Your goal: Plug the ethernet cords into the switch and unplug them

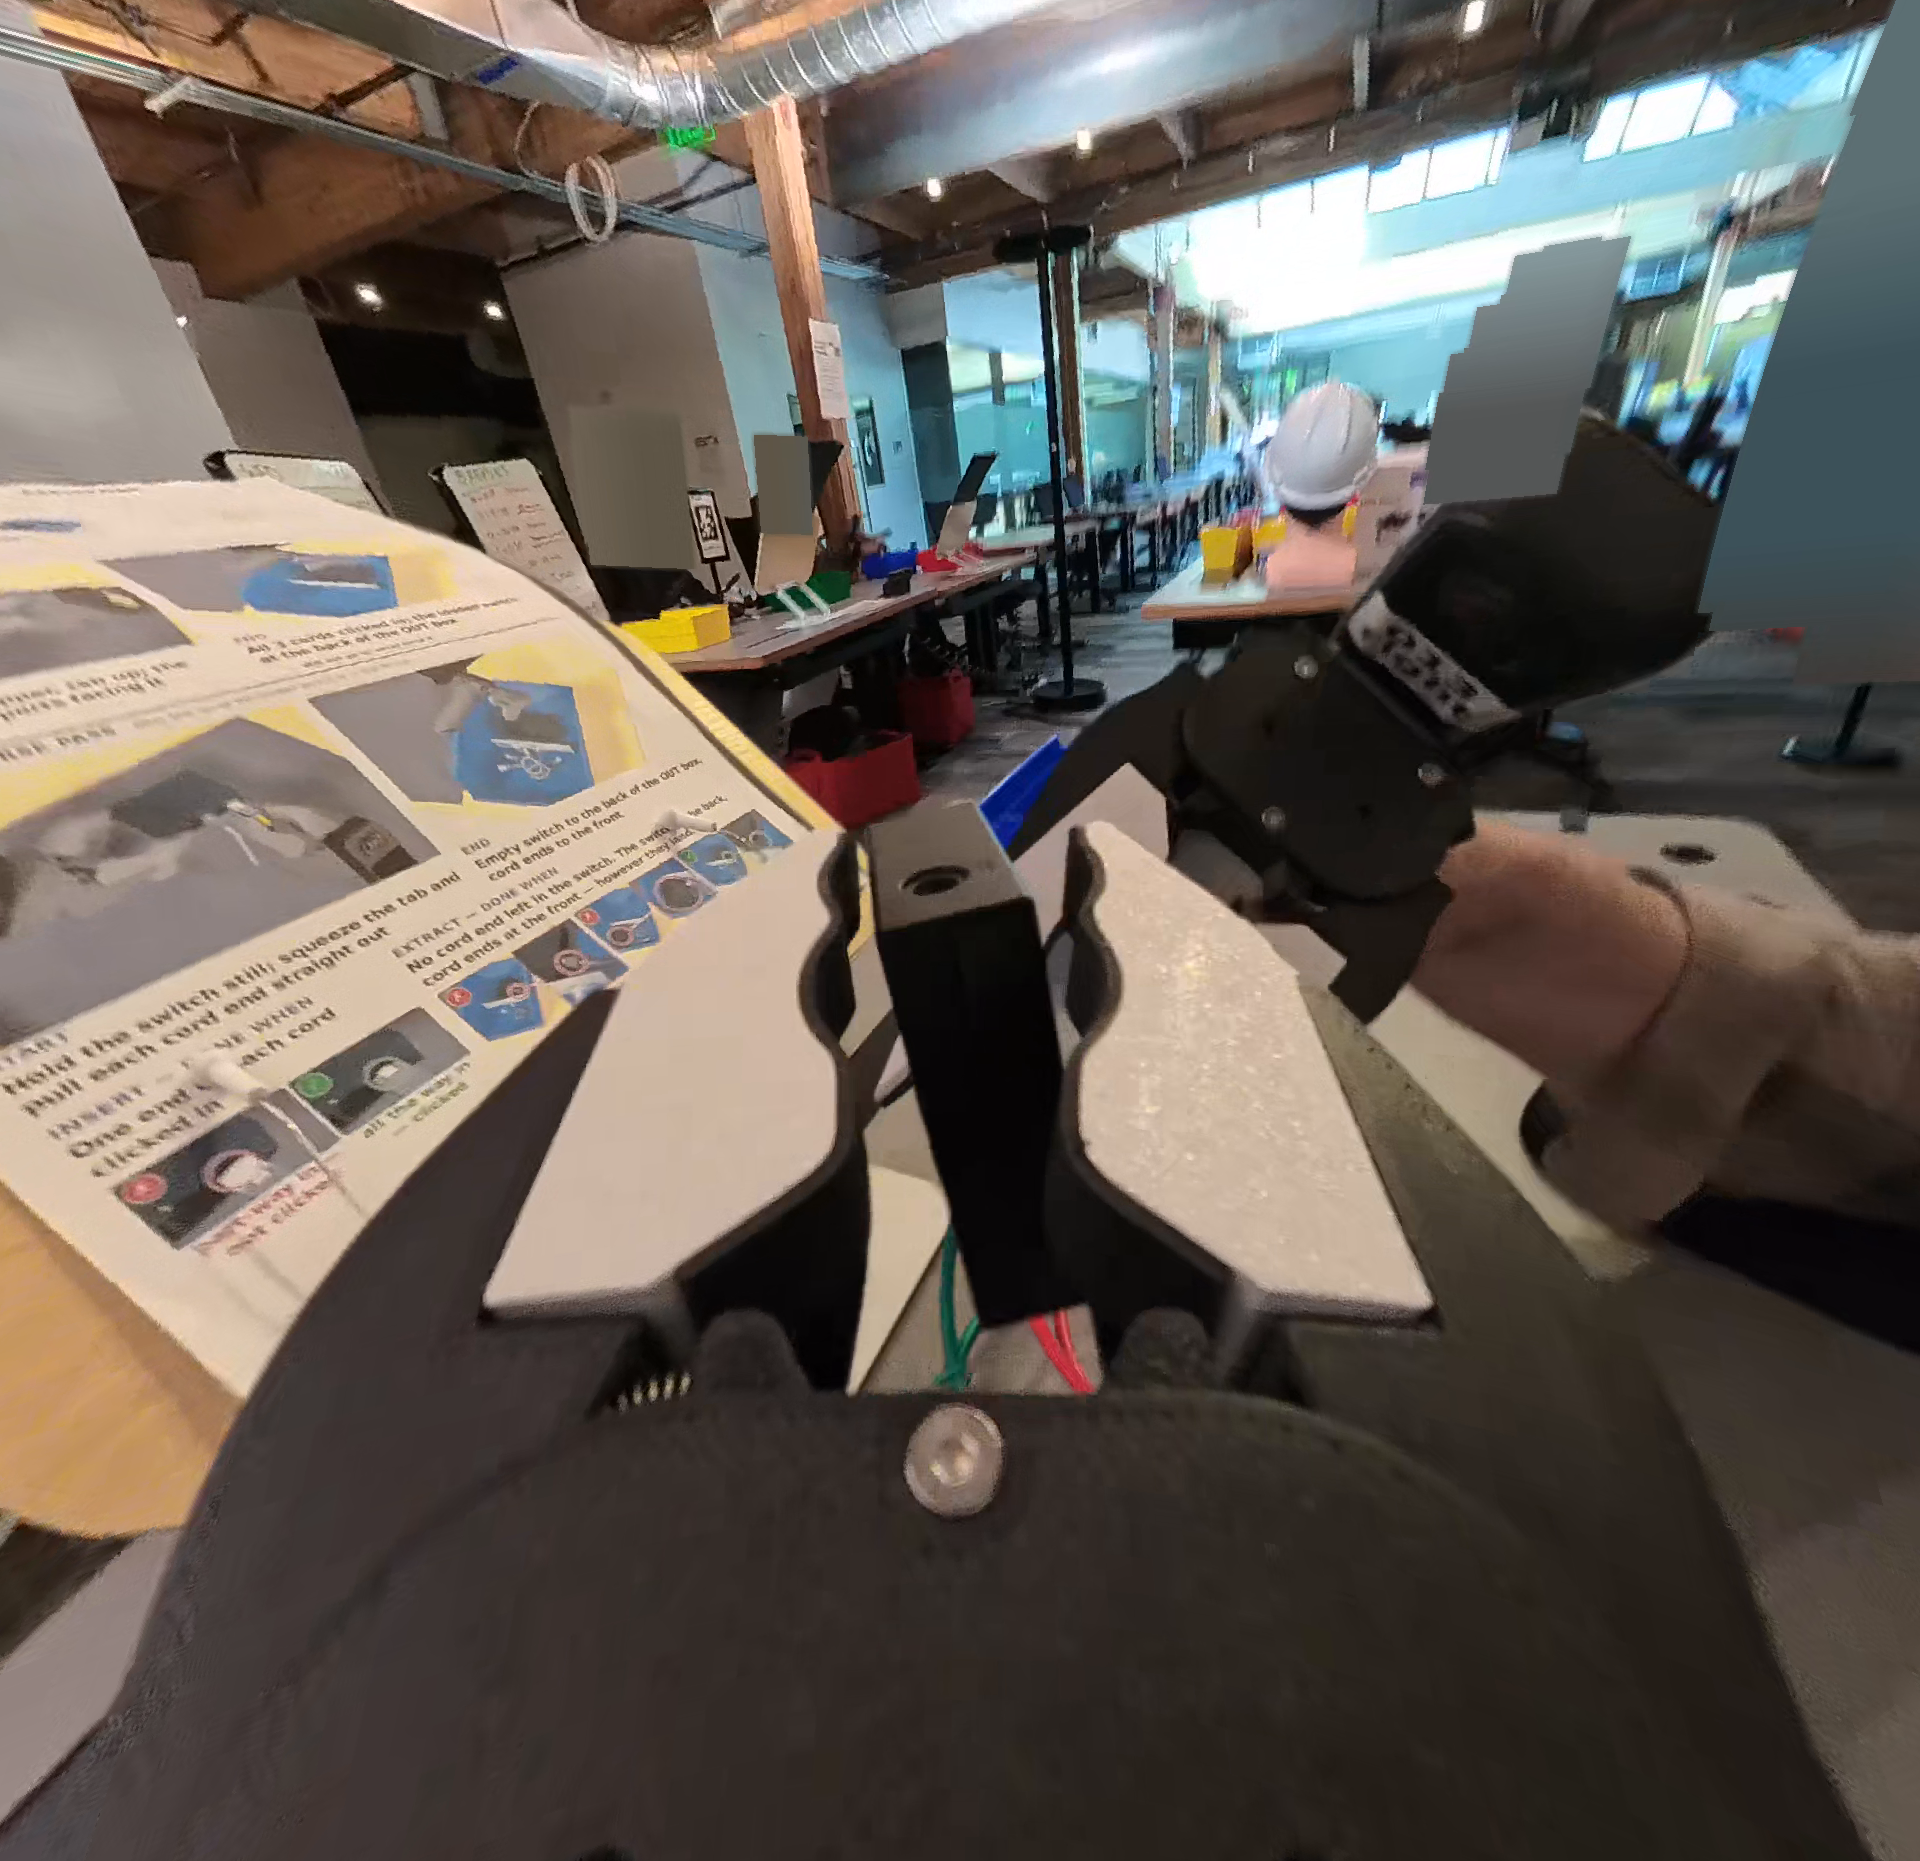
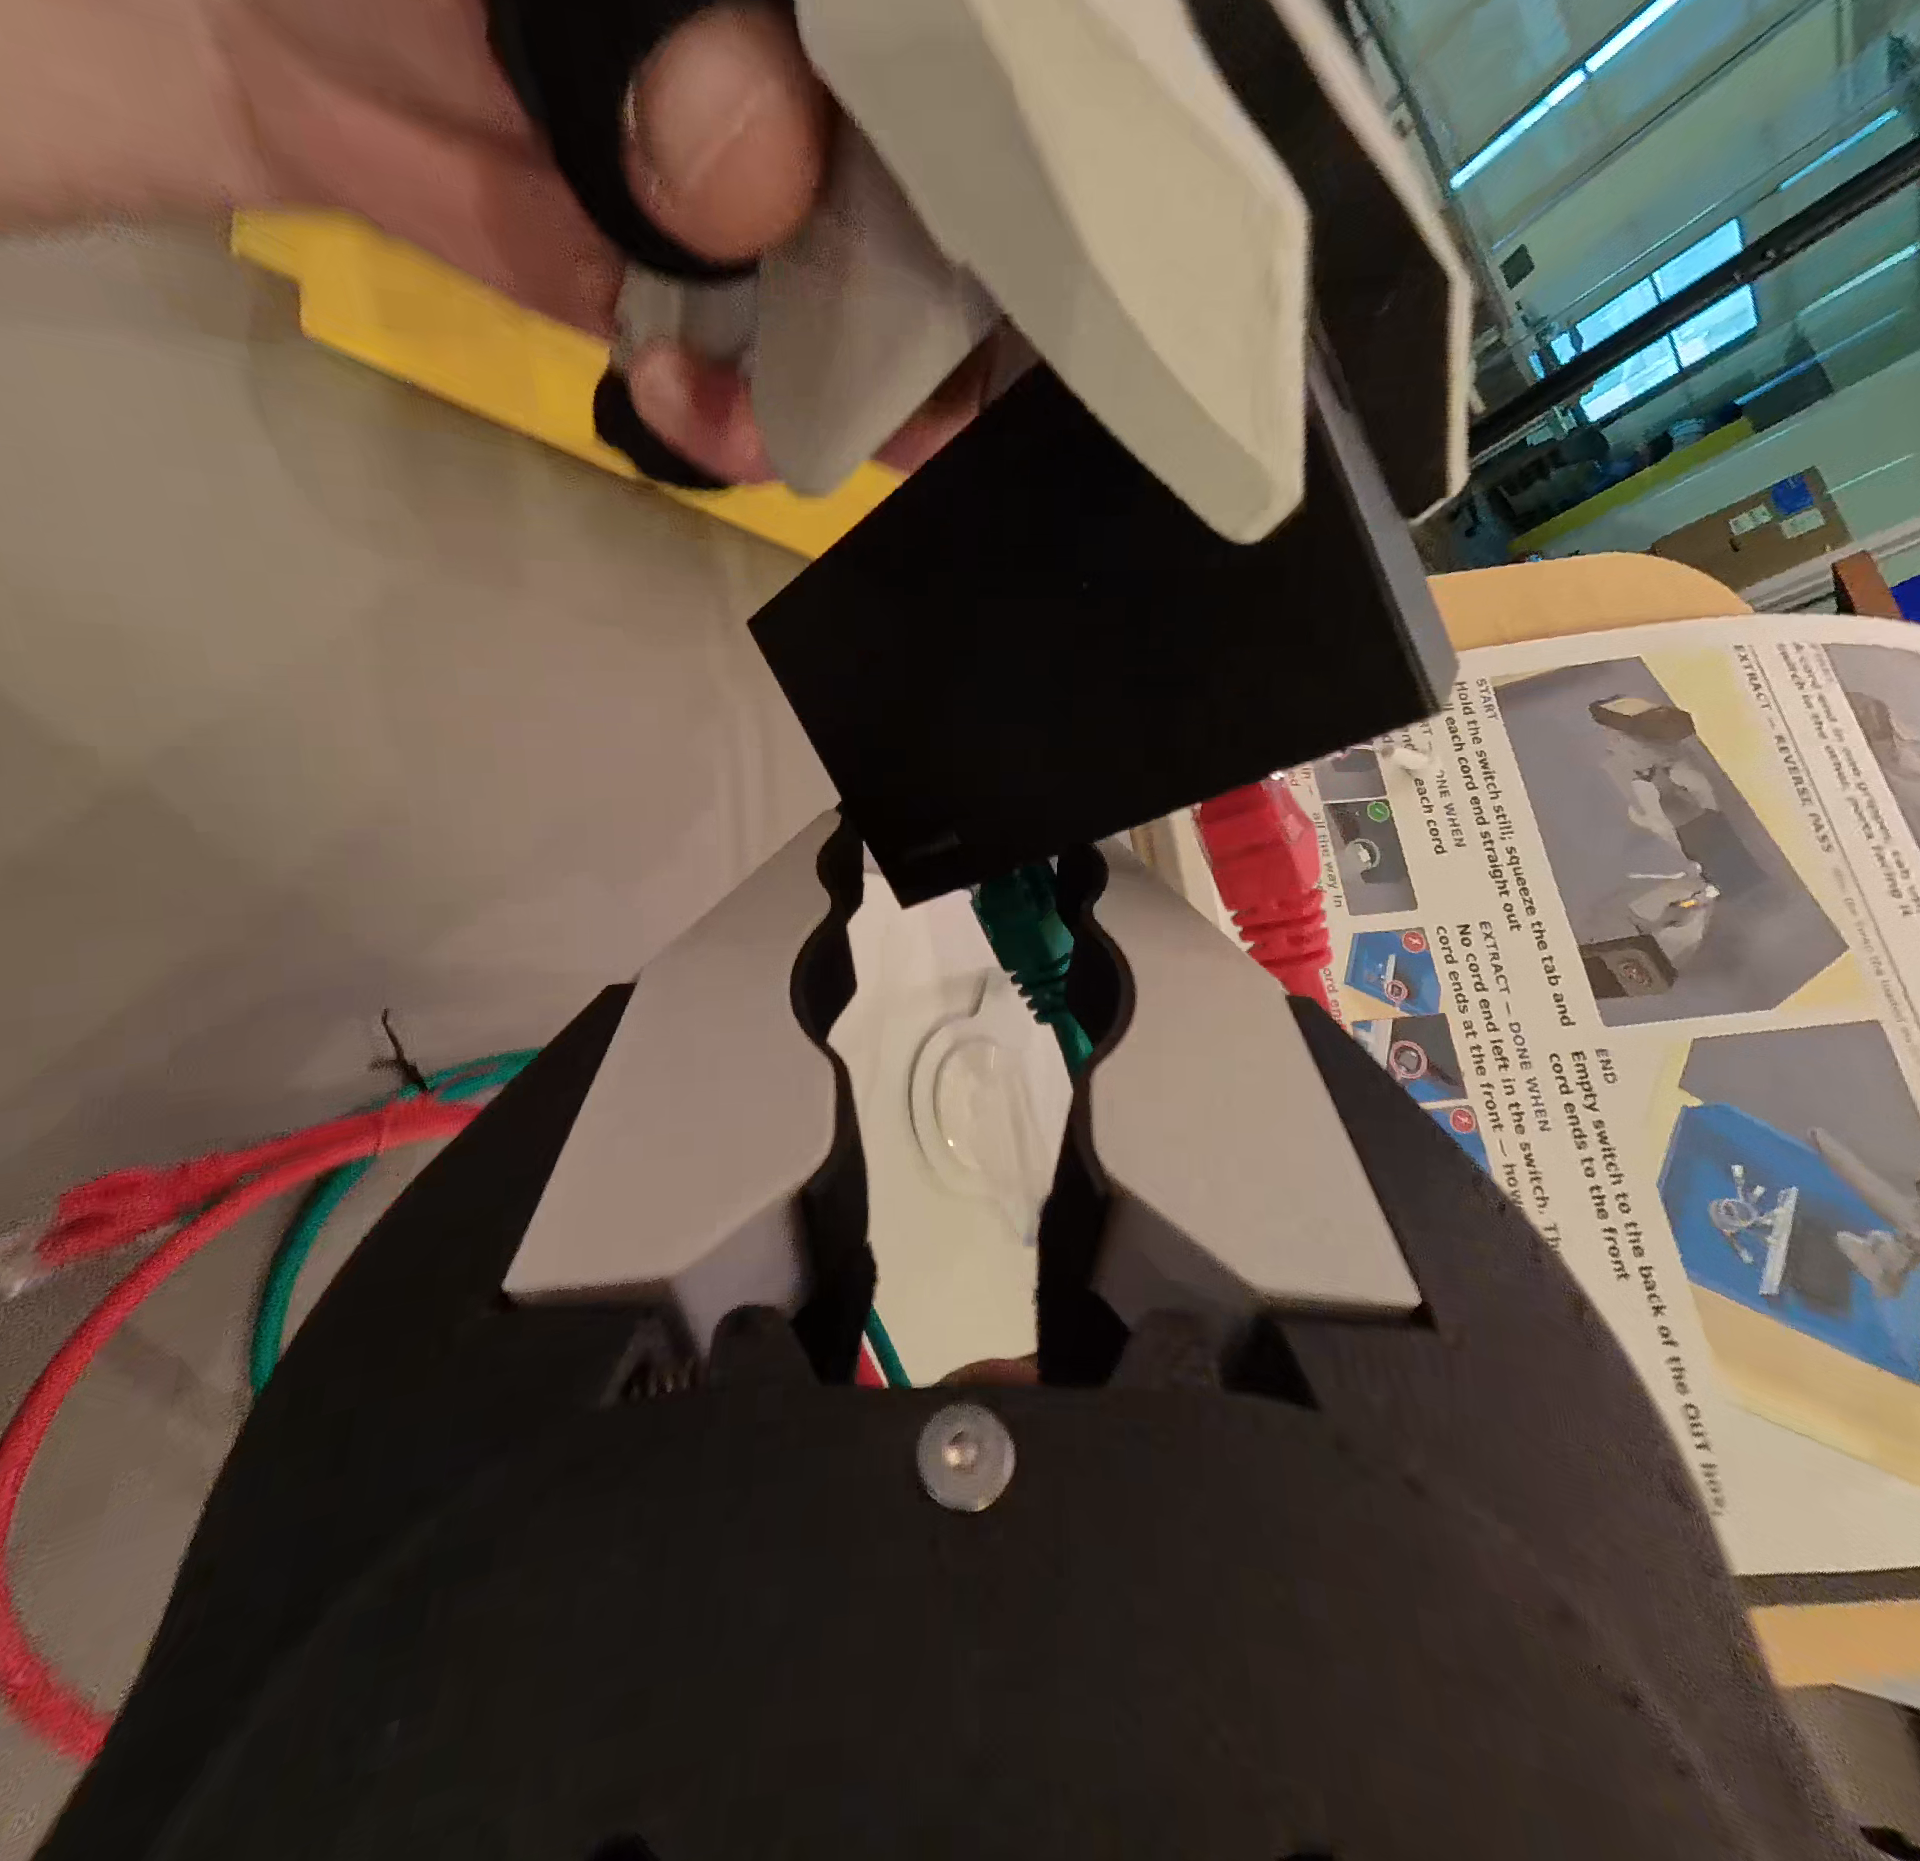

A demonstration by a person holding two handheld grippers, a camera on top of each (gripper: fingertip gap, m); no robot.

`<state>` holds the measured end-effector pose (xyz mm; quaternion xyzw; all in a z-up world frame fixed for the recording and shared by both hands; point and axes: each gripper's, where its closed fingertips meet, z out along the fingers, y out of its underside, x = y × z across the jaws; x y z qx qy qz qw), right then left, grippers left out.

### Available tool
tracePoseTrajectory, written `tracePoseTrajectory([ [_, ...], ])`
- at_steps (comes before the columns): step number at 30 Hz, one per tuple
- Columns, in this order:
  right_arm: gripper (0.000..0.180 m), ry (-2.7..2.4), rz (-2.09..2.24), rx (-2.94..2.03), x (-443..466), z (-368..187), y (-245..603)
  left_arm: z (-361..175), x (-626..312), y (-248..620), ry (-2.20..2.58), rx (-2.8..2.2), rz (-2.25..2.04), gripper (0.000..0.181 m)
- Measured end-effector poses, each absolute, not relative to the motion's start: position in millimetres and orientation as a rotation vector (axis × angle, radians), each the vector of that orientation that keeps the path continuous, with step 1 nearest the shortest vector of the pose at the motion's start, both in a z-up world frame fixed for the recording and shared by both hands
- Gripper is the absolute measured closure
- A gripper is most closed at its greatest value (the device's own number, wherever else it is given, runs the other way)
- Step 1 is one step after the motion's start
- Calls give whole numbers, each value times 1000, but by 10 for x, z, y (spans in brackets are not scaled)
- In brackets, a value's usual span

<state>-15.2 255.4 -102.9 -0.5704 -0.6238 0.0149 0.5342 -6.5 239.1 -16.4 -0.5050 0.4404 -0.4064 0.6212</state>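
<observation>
The left gripper (image 1: 956, 938) is clamping the black switch (image 1: 961, 1032) between its two grey fingers (image 1: 1216, 1063), holding the box on edge and lifted off the table. Below the switch, in the left wrist view, only short bits of green and red cord are peeking out near the gripper's base.

The right wrist view is showing the far side of this: the switch (image 2: 1049, 668) is hanging above, and the green cord (image 2: 1029, 938) and red cord (image 2: 1268, 886) are both sitting plugged into its lower face. The right gripper (image 2: 961, 949) is standing with its jaws apart; the green plug is lying just inside the right finger, but whether it is touching that finger I cannot tell. The slack of both cords is trailing off to the left over the grey table (image 2: 312, 772), where a loose red plug (image 2: 94, 1214) is lying.

A printed instruction sheet (image 1: 312, 824) is lying beside the grippers, showing in both views. Only the left wrist view is taking in the person's hand (image 1: 1558, 1001) on the right gripper's body, and the long workshop behind, with benches and yellow bins (image 1: 686, 627).
</observation>
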Motion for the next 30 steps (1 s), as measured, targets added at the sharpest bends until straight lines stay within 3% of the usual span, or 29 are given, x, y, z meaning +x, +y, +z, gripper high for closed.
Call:
tracePoseTrajectory([
  [9, 146, -1834, -446, -1219, 67, -1353, 2524, -740, 47, 2377, 1322, -1486, -556, 142],
  [16, 143, -1789, -486, -1240, 146, -1301, 2614, -750, 102, 2441, 1219, -1543, -715, 152],
  [26, 79, -1590, -364, -1299, 91, -874, 2468, -316, -34, 2717, 674, -1439, -1147, 153],
  [30, 81, -1457, -582, -1266, 3, -765, 2660, -233, -31, 2751, 444, -1394, -1340, 154],
])
